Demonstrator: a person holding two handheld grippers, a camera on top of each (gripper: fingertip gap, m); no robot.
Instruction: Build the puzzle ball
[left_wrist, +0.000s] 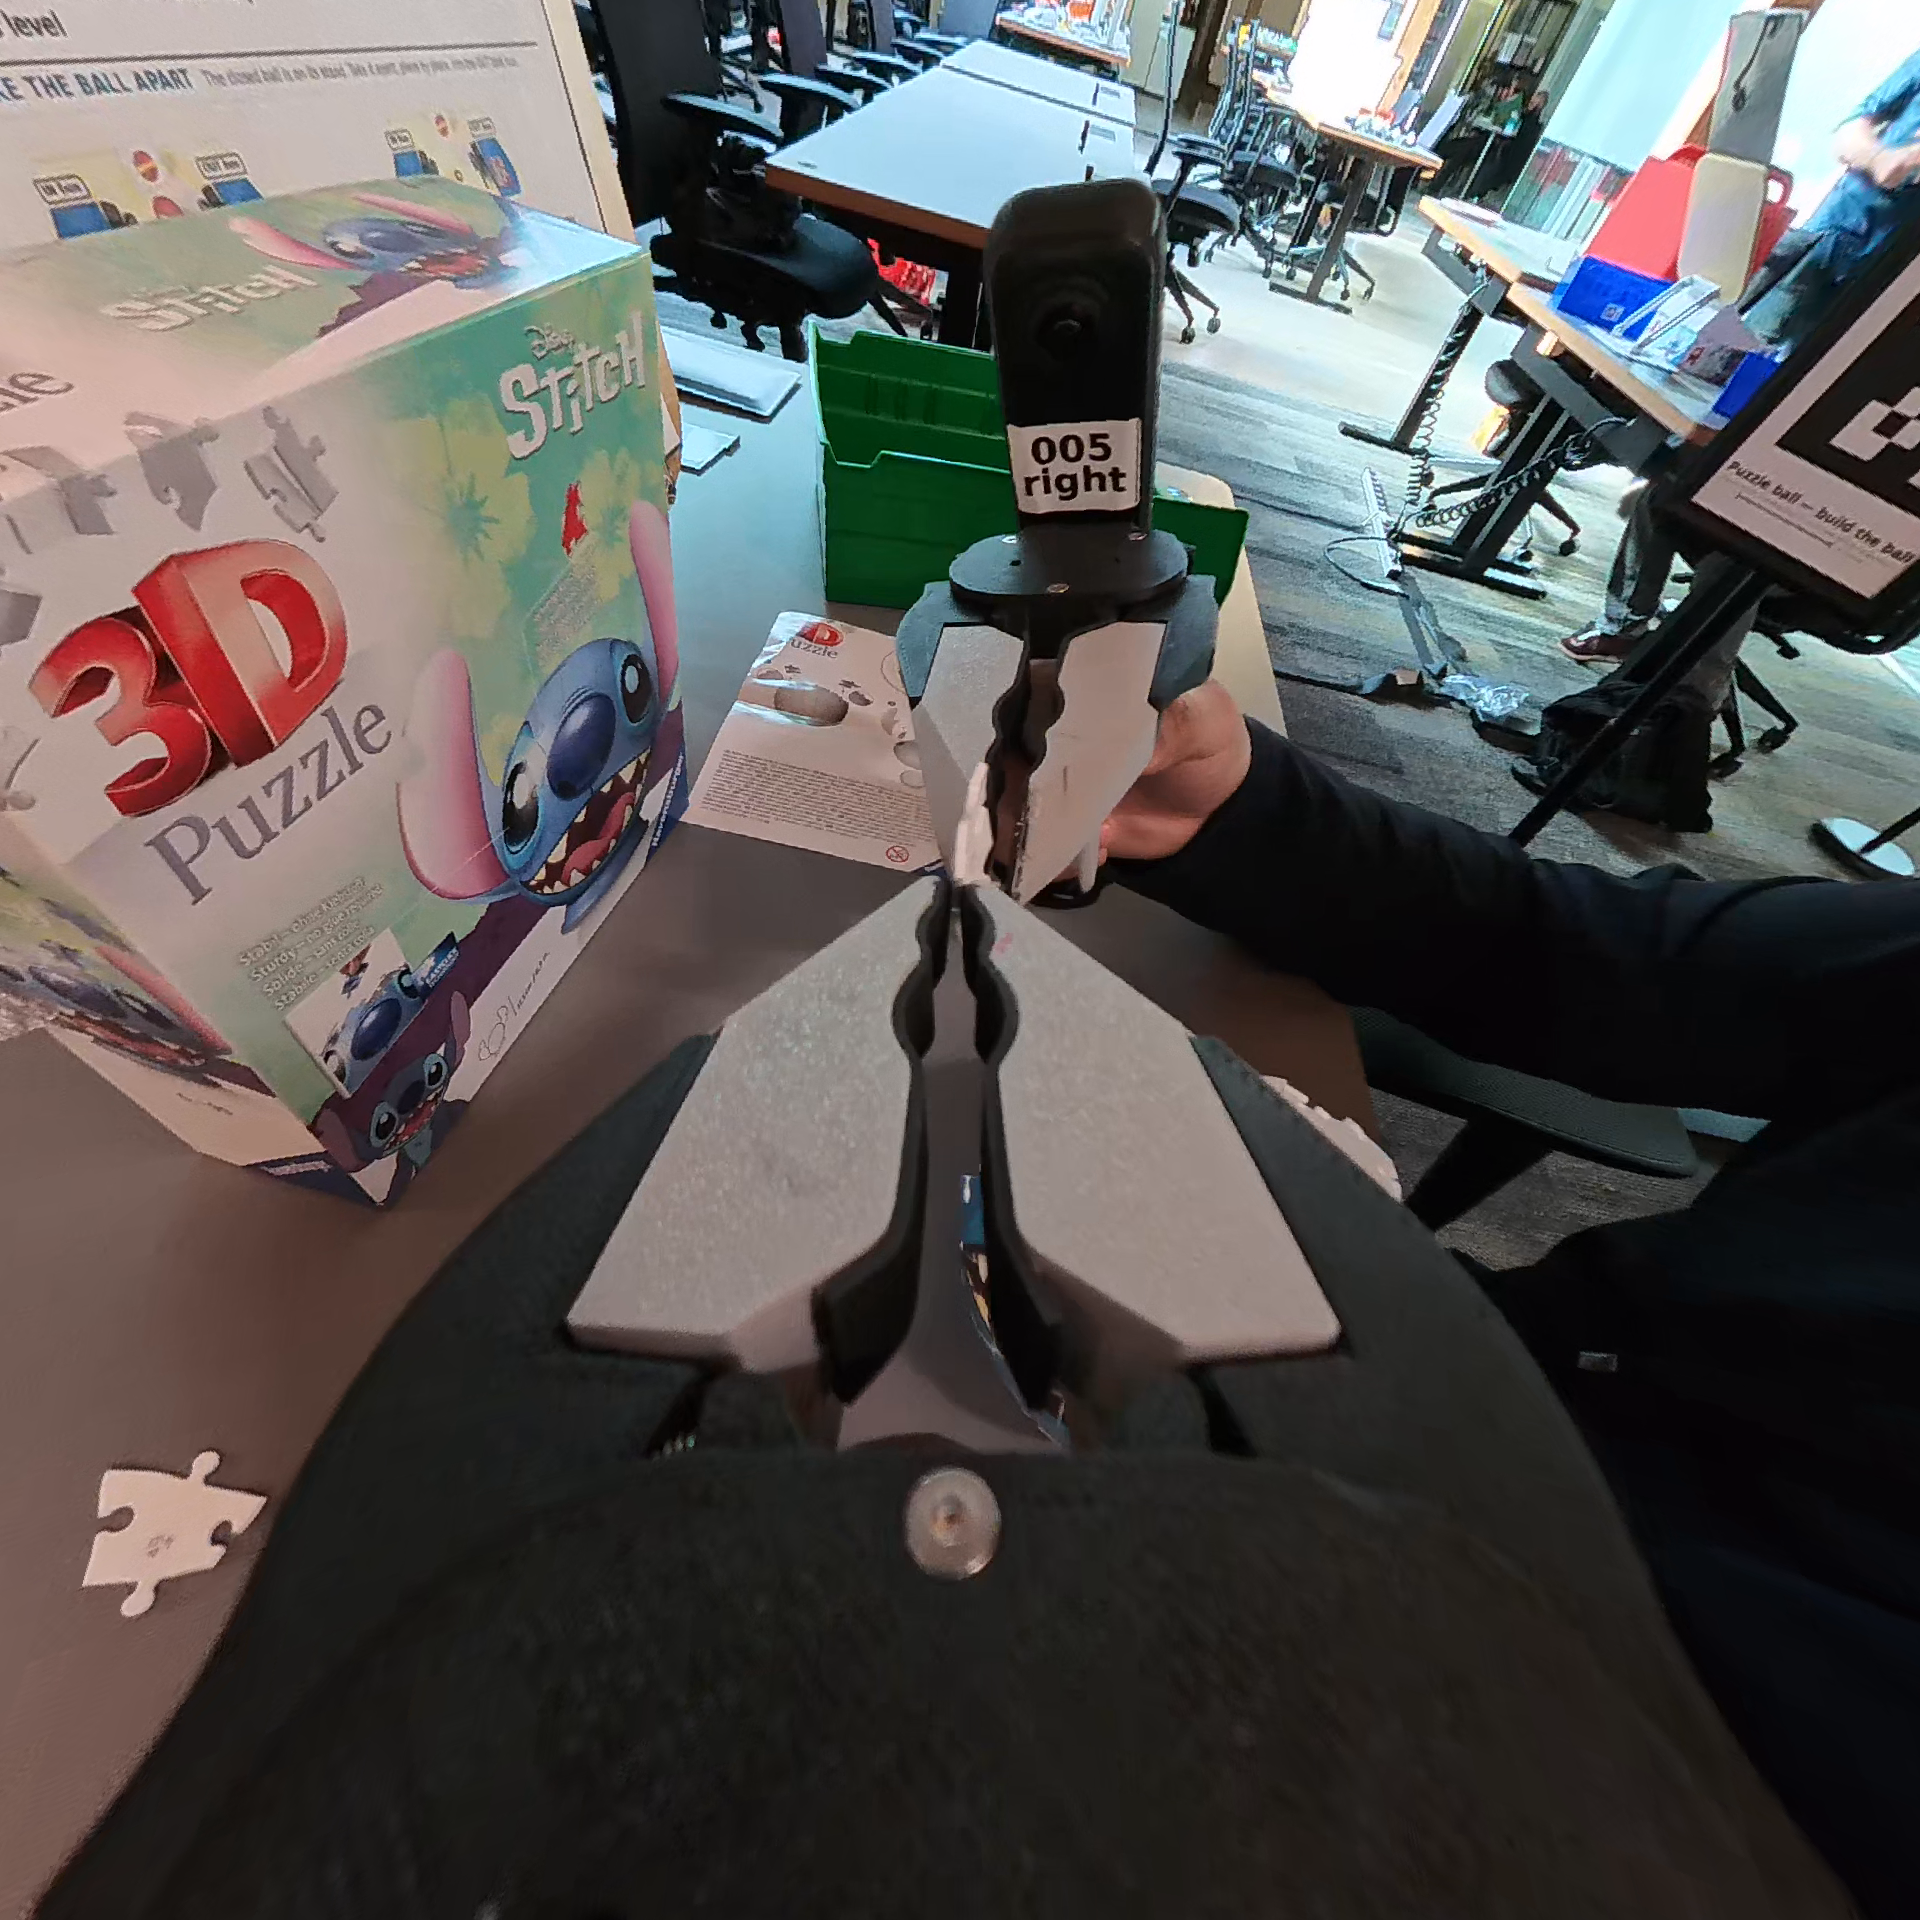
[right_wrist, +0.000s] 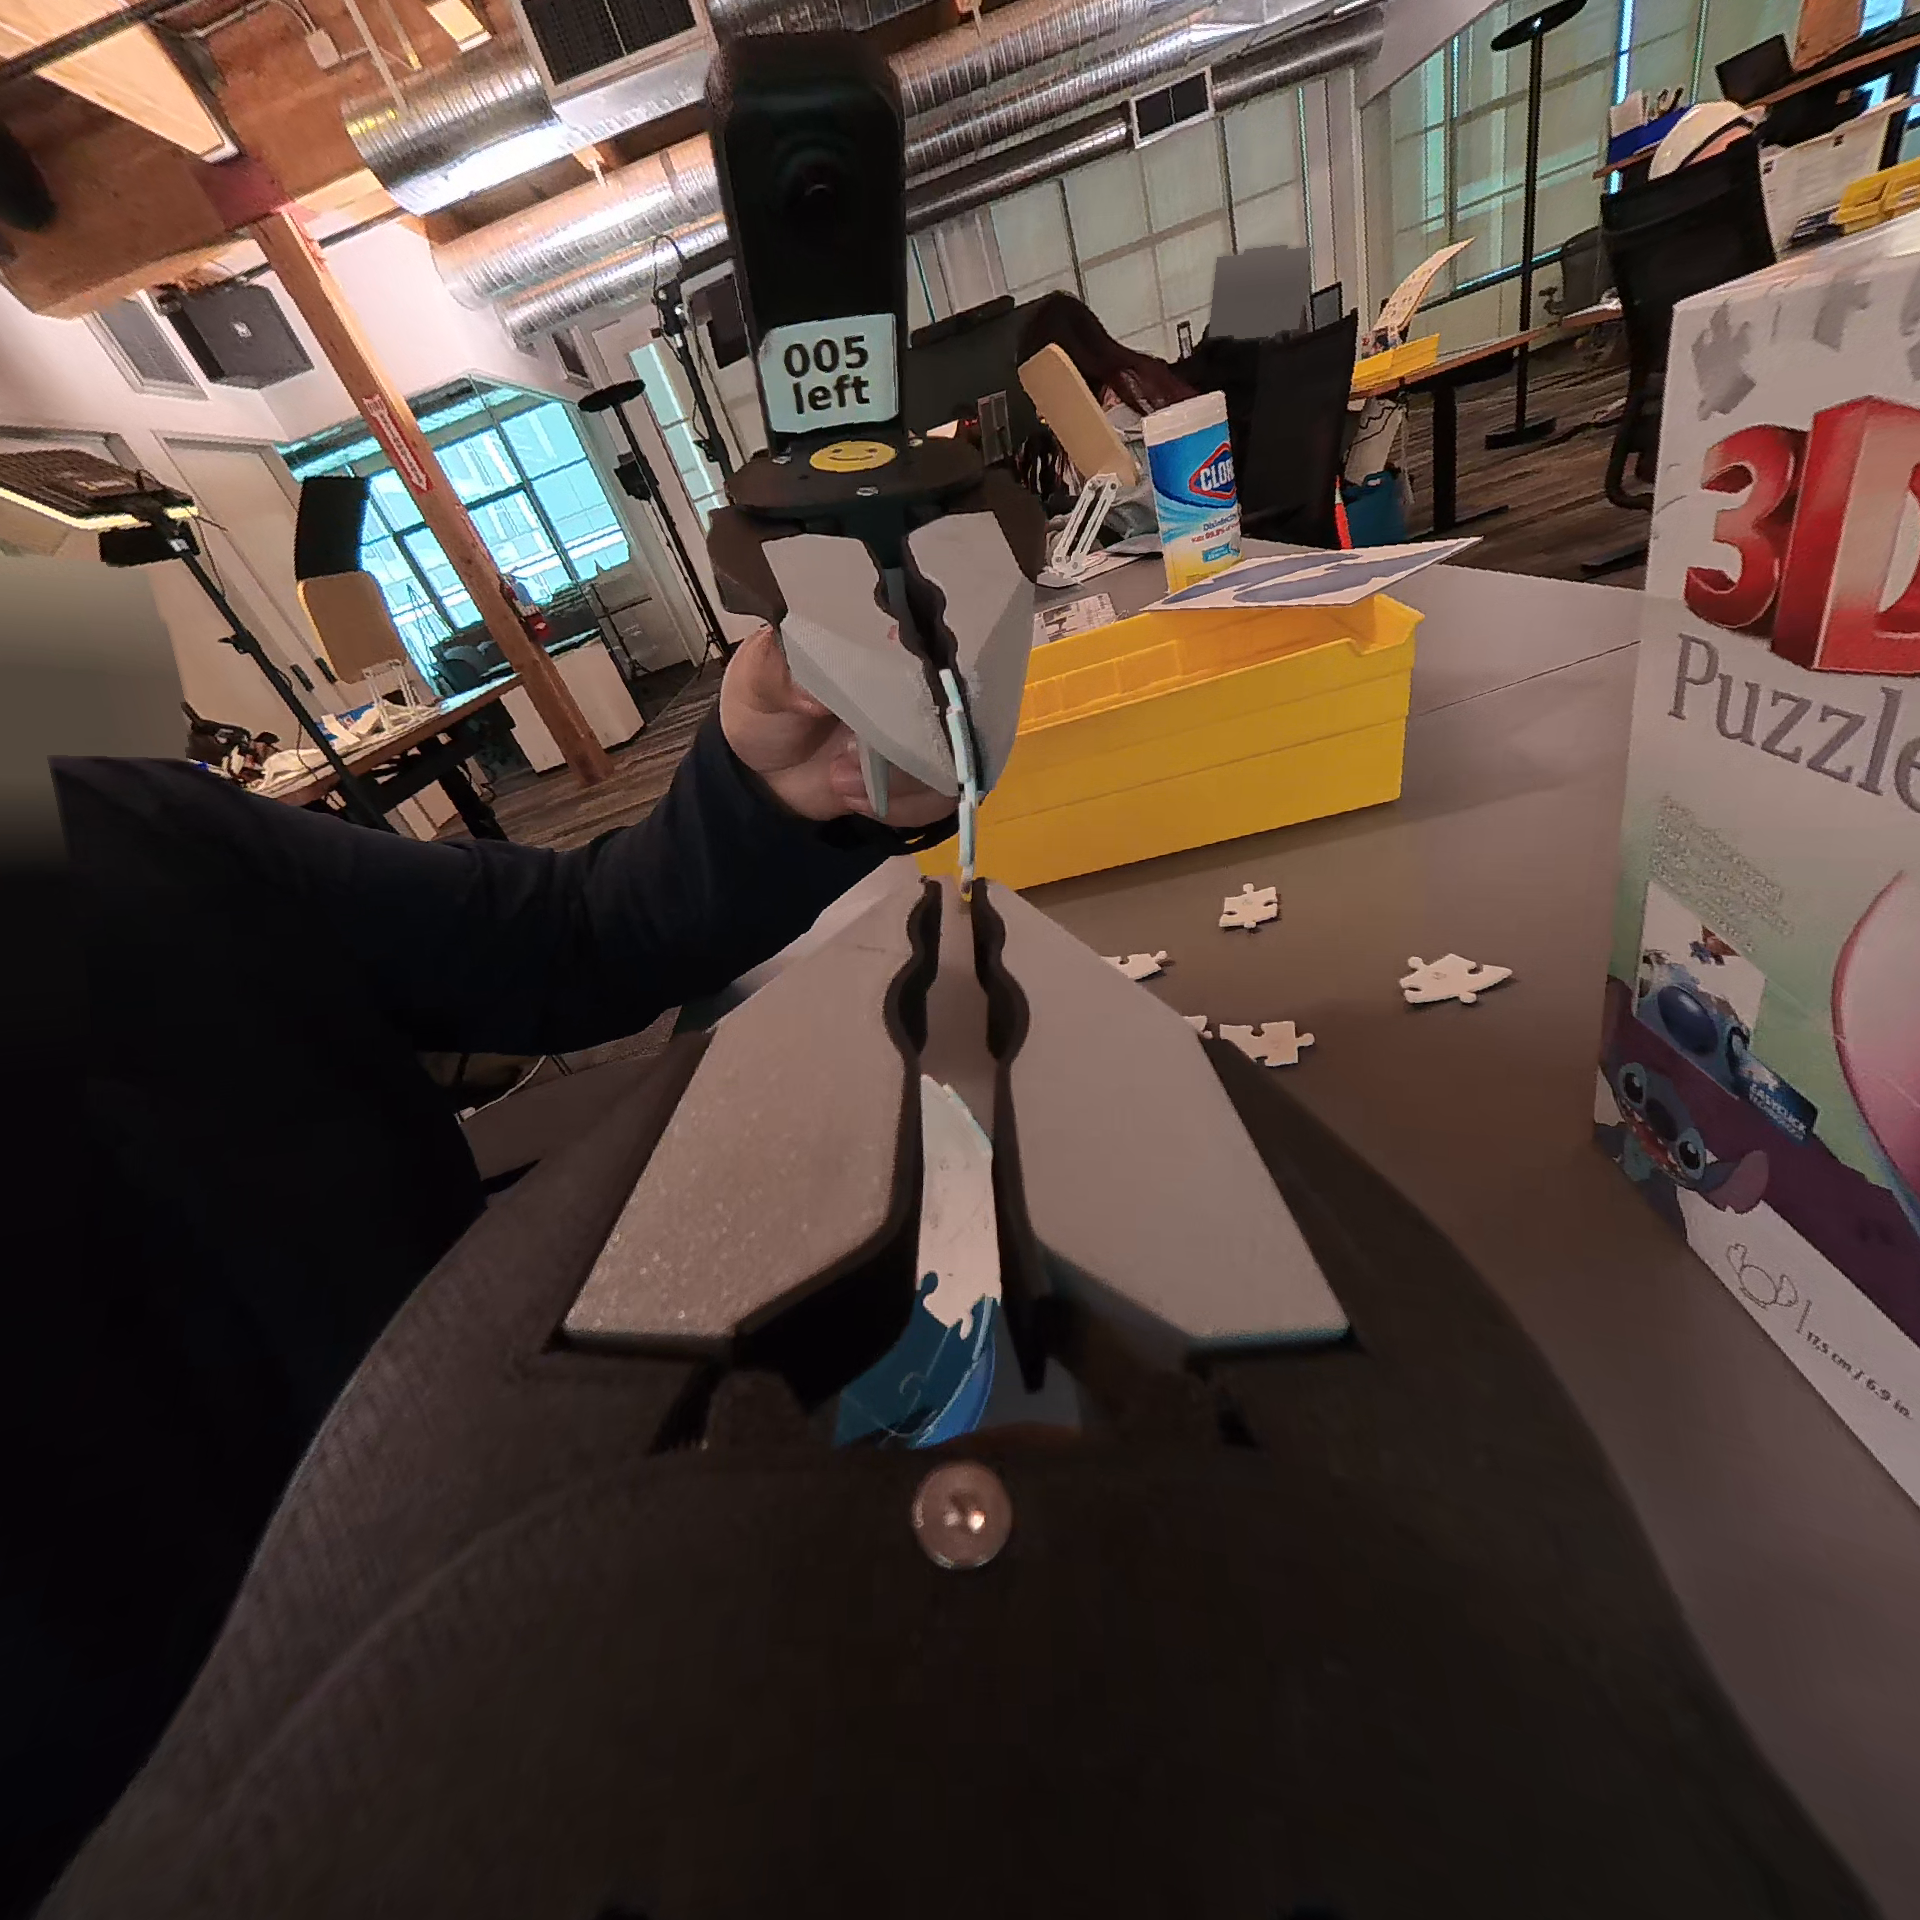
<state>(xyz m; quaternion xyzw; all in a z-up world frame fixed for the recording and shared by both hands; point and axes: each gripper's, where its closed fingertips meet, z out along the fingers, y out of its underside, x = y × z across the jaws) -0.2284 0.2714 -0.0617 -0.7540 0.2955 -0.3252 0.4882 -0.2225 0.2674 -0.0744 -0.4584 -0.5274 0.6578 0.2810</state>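
While both grippers meet tip to tip above the grey desk (left_wrist: 260, 1299), the puzzle box (left_wrist: 343, 665) serves as landmark: it stands upright on the desk, w/ the green bin (left_wrist: 904, 499) behind it and a leaflet (left_wrist: 821, 748) lying flat just beside it. Yellow bin (right_wrist: 1195, 727) sits well behind the box in the right wrist view. Left gripper (left_wrist: 953, 914): jaws clamped on a curved strip of joined puzzle pieces (right_wrist: 964, 769), held edge-on. Right gripper (right_wrist: 956, 894): jaws clamped on a white-backed, blue-faced puzzle section (right_wrist: 956, 1226). Loose pieces (right_wrist: 1455, 979) lie white side up on the desk near the box; one more (left_wrist: 166, 1527) lies in front of it.
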